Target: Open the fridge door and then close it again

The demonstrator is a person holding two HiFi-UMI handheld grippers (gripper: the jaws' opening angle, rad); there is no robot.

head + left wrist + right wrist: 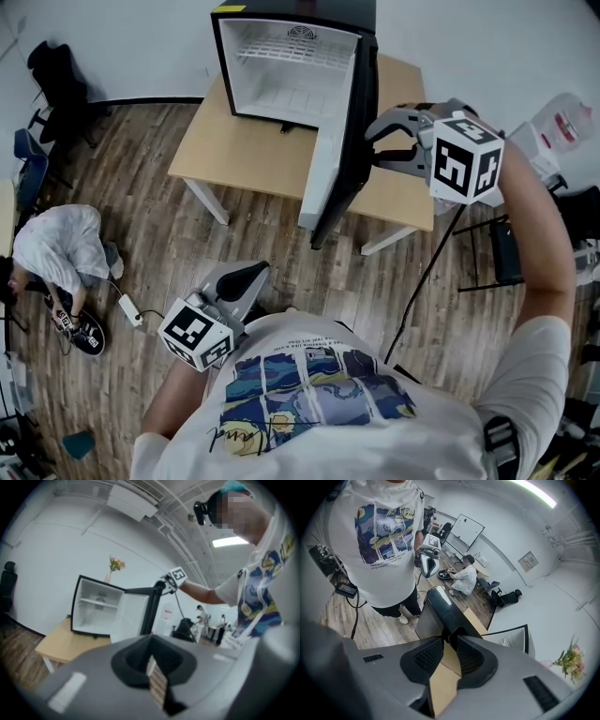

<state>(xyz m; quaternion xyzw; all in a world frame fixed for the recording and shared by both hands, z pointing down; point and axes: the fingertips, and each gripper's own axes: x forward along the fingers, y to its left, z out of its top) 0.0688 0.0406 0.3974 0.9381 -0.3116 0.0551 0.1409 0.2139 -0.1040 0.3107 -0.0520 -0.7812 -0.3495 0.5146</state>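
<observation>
The fridge (281,70) stands on the wooden surface (230,141) with its door (328,164) swung wide open. The right gripper (382,142) is up at the door's outer edge, fingers parted around it. The left gripper (246,278) hangs low by the person's shirt (319,394), fingers closed on nothing.

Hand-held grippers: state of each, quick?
Left hand-held gripper: closed, empty.
Right hand-held gripper: open, tips at the edge of the fridge door.

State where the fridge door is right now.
Head view, upper centre: the fridge door stands swung open on the right of the fridge, over the wooden table, its outer face beside the right tongs.
</observation>
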